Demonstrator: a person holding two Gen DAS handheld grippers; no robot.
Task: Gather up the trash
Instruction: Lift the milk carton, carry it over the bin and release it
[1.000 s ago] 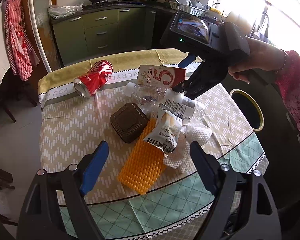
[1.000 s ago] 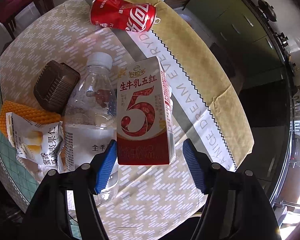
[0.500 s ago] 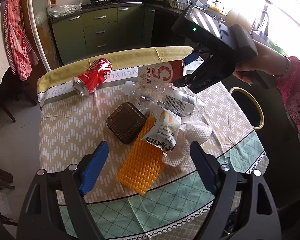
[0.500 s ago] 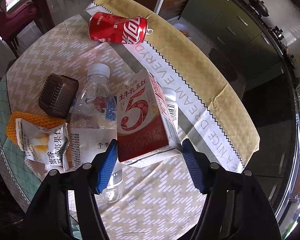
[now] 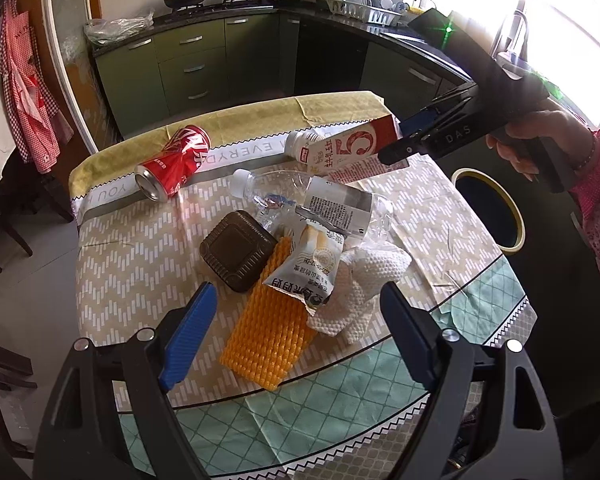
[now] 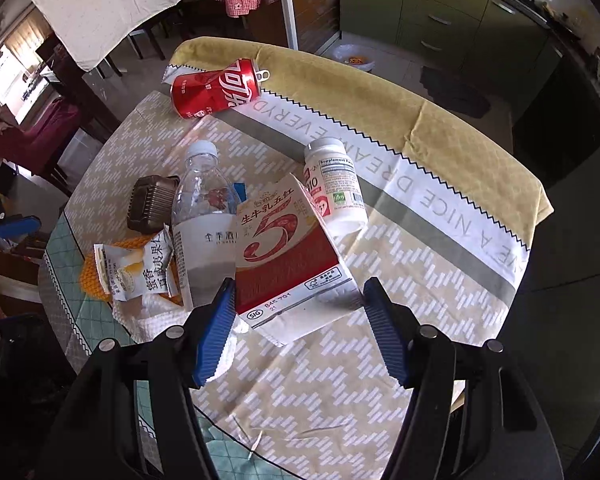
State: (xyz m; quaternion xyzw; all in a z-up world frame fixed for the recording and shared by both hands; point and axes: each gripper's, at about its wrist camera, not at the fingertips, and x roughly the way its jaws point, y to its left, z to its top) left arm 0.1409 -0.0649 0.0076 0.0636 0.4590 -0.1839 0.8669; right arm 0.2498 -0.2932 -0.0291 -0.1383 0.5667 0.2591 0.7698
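Note:
My right gripper (image 6: 300,312) is shut on a red and white milk carton (image 6: 288,256) and holds it above the table; the carton also shows in the left wrist view (image 5: 352,150). My left gripper (image 5: 296,328) is open and empty above the table's near edge. Below lie a red cola can (image 5: 172,164), a clear plastic bottle (image 5: 300,196), a brown plastic tray (image 5: 236,250), an orange foam net (image 5: 272,332), a snack wrapper (image 5: 312,264), a white paper towel (image 5: 364,280) and a white pill bottle (image 6: 336,188).
A round bin (image 5: 492,210) with a yellow rim stands beyond the table's right side. Green kitchen cabinets (image 5: 192,68) lie behind the table. A dark chair (image 6: 32,140) stands at the far side in the right wrist view.
My right gripper has lifted the milk carton off the pile and tilted it, uncovering the white pill bottle. My left gripper has stayed open in place.

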